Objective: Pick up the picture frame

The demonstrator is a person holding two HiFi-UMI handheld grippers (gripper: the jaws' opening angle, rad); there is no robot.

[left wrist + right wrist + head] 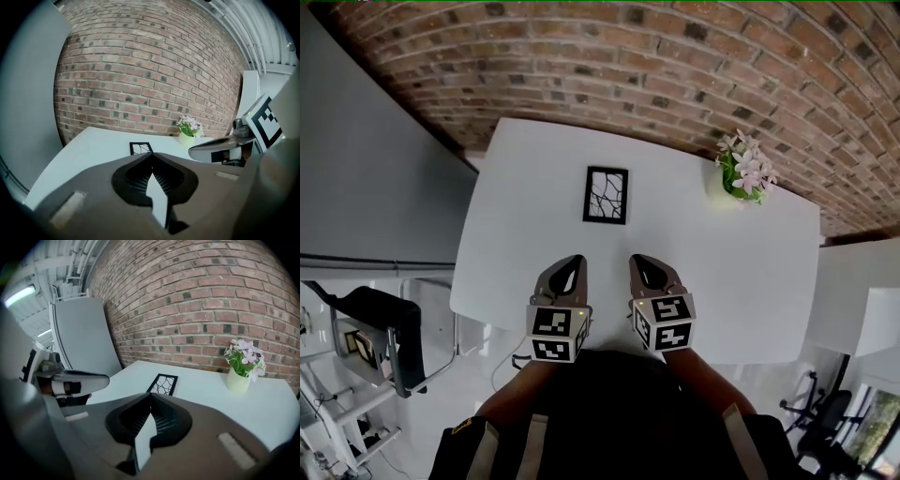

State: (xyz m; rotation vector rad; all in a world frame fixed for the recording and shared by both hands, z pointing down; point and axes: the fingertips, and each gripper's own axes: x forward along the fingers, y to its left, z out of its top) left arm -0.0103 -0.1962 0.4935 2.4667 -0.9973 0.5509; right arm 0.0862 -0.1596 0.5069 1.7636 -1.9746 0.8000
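My left gripper (570, 267) hangs over the near edge of the table (502, 253), jaws closed on nothing. The frame (606, 195) lies flat mid-table ahead, well apart from both tools, and my right gripper (642, 267) is likewise closed and empty. I judge this the approach: next I must open a claw and bring it to the frame's edge.
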